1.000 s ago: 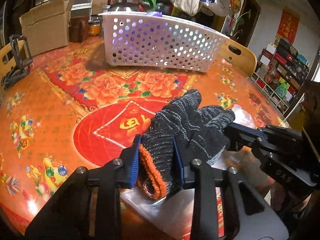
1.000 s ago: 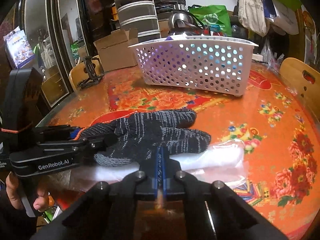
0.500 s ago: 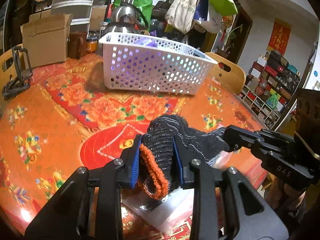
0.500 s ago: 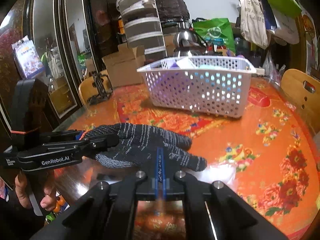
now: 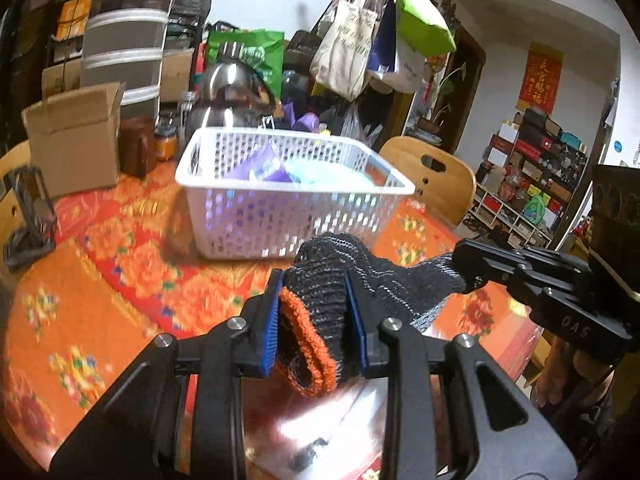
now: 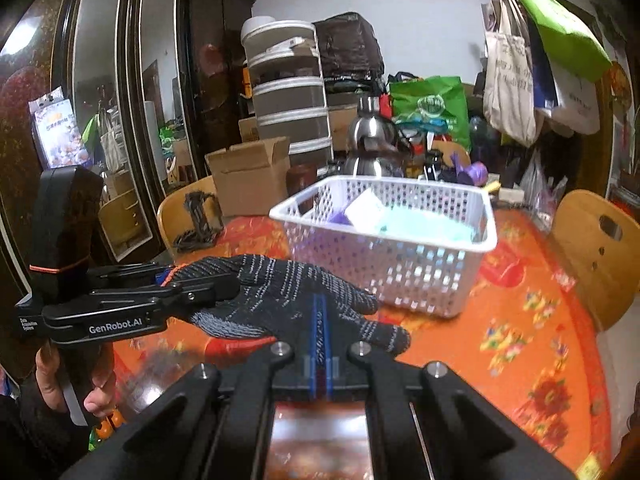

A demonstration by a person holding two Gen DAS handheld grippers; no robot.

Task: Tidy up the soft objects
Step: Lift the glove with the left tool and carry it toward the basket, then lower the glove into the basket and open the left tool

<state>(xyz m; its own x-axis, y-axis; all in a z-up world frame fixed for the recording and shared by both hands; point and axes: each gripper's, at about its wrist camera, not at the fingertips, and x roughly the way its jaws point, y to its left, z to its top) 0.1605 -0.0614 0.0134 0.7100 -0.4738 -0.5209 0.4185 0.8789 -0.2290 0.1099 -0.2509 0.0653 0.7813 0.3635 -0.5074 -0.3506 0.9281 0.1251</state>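
Observation:
A dark knit glove (image 5: 384, 280) with an orange cuff (image 5: 308, 344) hangs in the air between both grippers. My left gripper (image 5: 314, 320) is shut on its cuff end. My right gripper (image 6: 320, 320) is shut on its finger end (image 6: 304, 300); it also shows in the left wrist view (image 5: 468, 276). A white perforated basket (image 5: 288, 208) stands behind on the table, also in the right wrist view (image 6: 400, 256), holding purple and pale blue soft items (image 6: 424, 228). A clear plastic bag (image 5: 320, 432) lies on the table under the glove.
The round table (image 6: 532, 344) has an orange floral cover. A cardboard box (image 5: 76, 136), jars and a steel kettle (image 5: 228, 92) stand behind the basket. Wooden chairs (image 6: 596, 252) sit at the table edge. A black hand grip tool (image 5: 32, 216) lies at the left.
Both grippers have lifted the glove off the plastic bag and raised it, moving toward the basket. The basket's inside now shows from above.

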